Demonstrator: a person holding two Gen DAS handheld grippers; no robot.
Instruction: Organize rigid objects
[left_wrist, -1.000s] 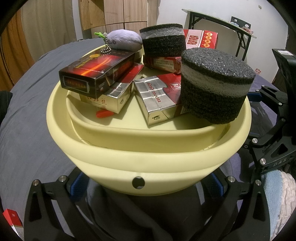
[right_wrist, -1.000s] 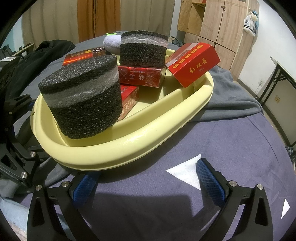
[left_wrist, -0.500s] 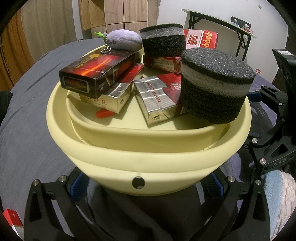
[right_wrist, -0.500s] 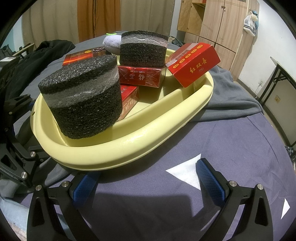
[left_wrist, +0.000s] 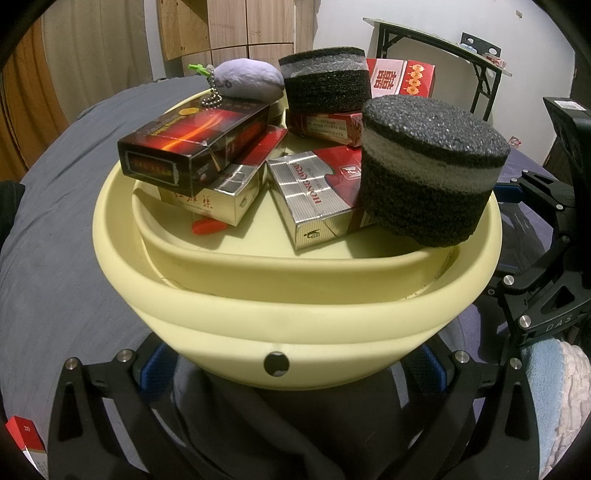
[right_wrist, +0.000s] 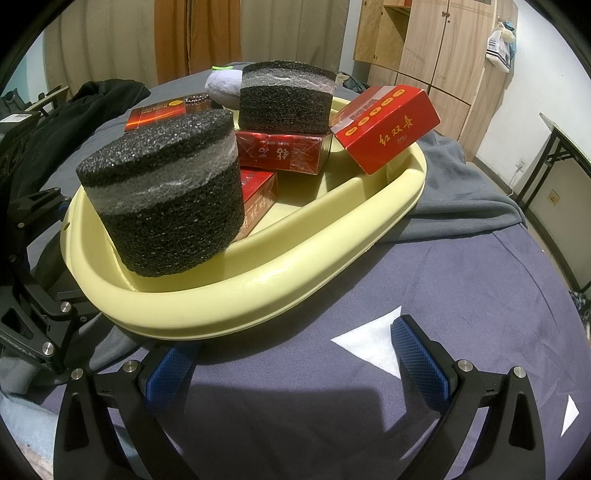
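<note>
A pale yellow basin (left_wrist: 295, 317) on the bed fills the left wrist view. It holds two black-and-grey foam cylinders (left_wrist: 428, 173) (left_wrist: 328, 81), a black-and-red box (left_wrist: 192, 144), a silver-and-red box (left_wrist: 314, 192), a red box (left_wrist: 402, 77) and a purple plush (left_wrist: 247, 79). My left gripper (left_wrist: 291, 369) is open, its blue pads low on either side of the basin's near wall. In the right wrist view the basin (right_wrist: 258, 291), near foam cylinder (right_wrist: 166, 192) and red box (right_wrist: 388, 125) lie ahead to the left. My right gripper (right_wrist: 295, 369) is open over the purple sheet, holding nothing.
A small red box (left_wrist: 22, 439) lies at the lower left of the left wrist view. Black clothing (right_wrist: 74, 122) and a grey blanket (right_wrist: 461, 192) flank the basin. A folding table (left_wrist: 443, 40) and wooden wardrobes (right_wrist: 436, 48) stand beyond the bed.
</note>
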